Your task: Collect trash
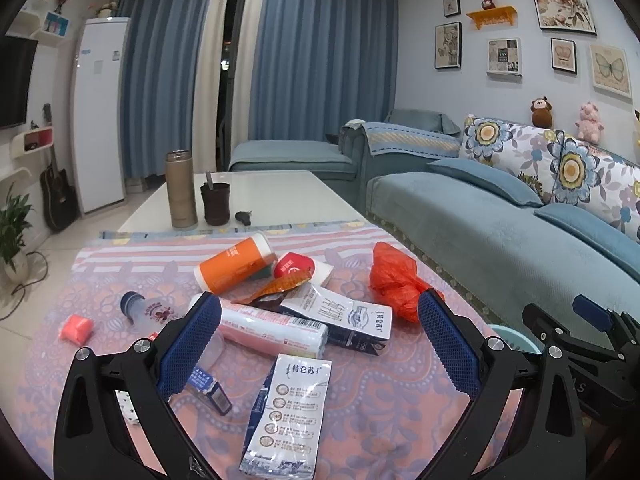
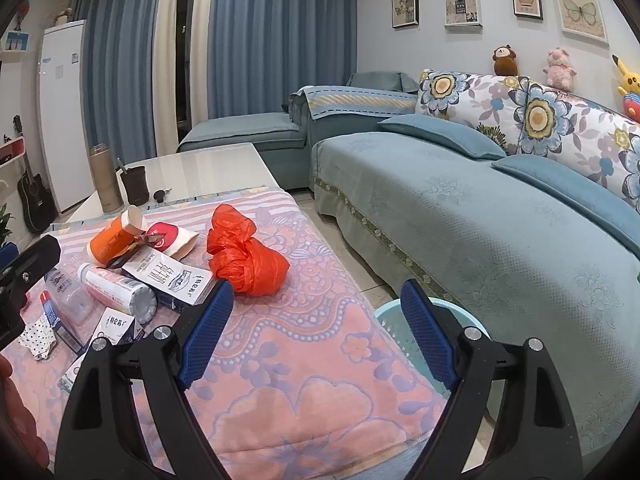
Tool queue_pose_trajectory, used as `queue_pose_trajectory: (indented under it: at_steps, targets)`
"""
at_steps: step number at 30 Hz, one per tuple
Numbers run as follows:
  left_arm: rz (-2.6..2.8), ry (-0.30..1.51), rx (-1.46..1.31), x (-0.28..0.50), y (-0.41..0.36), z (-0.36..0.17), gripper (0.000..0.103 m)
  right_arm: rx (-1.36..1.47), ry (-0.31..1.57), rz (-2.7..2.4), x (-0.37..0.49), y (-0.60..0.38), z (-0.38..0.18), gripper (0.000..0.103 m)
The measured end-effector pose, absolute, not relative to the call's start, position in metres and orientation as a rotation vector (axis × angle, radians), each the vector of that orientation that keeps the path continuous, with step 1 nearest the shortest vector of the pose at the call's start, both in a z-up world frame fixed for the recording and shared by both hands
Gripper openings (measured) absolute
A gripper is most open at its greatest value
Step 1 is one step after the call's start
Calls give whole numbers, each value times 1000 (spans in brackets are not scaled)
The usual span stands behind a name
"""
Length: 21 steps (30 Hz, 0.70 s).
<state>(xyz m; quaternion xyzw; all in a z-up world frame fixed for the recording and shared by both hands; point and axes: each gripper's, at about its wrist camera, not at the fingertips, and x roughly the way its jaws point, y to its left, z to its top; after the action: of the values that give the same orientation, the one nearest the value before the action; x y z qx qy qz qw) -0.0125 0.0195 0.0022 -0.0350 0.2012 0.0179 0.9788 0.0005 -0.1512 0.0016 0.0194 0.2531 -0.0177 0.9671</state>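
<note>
Trash lies on a pink and purple cloth (image 1: 400, 412): an orange cup (image 1: 234, 266), a red crumpled plastic bag (image 1: 394, 280), a pink roll (image 1: 272, 328), flattened milk cartons (image 1: 288, 412), a clear bottle (image 1: 146, 312) and a pink lump (image 1: 76, 329). My left gripper (image 1: 320, 320) is open above the roll and cartons, holding nothing. My right gripper (image 2: 316, 300) is open and empty, just right of the red bag (image 2: 244, 256), over the cloth's right edge. A light blue basket (image 2: 394, 320) stands on the floor beneath it.
A white coffee table (image 1: 272, 196) behind holds a thermos (image 1: 181, 188), a dark cup (image 1: 216, 204) and keys (image 1: 244, 217). A blue sofa (image 2: 500, 220) runs along the right. A guitar (image 1: 58, 196) and plant (image 1: 14, 232) stand at left.
</note>
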Motion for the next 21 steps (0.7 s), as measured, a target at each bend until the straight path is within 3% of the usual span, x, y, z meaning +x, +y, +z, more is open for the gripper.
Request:
queue_pose_trajectory:
  at_steps: [21]
  targets:
    - [72, 404, -121, -15, 33, 4, 96, 26, 513, -24, -1, -147, 0, 81]
